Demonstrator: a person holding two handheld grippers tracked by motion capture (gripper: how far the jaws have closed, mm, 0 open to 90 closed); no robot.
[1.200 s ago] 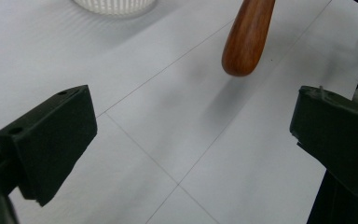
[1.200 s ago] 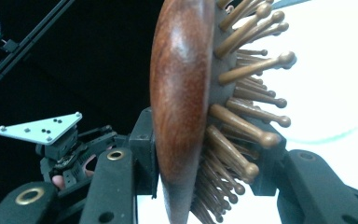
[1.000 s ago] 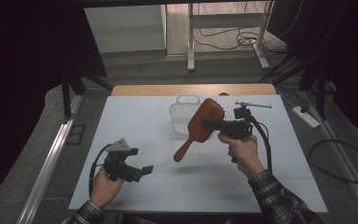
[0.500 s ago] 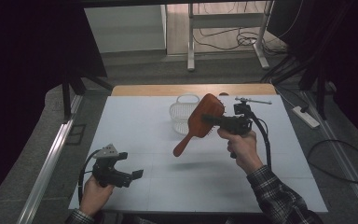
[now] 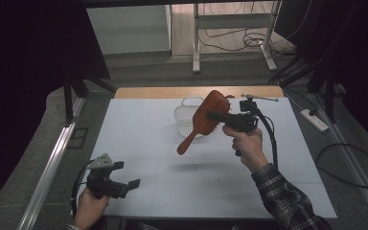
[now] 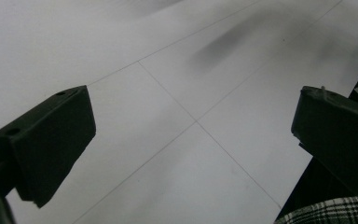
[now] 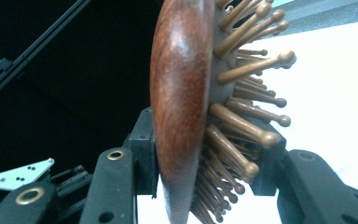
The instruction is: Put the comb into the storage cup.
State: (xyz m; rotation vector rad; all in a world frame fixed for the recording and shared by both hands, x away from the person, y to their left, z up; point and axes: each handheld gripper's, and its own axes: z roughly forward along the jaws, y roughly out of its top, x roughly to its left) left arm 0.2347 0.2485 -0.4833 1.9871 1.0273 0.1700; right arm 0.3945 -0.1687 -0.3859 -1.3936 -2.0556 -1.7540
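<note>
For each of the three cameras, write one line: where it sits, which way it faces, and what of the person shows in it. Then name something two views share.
High view: above the person's side, facing forward and down on the white table; both forearms, left gripper, right gripper.
Left gripper view: on the left gripper, facing the tabletop past open jaws; plaid sleeve.
Right gripper view: on the right gripper, facing along its jaws, clamped on the wooden hairbrush.
Shared: the hairbrush, in high and right gripper views.
</note>
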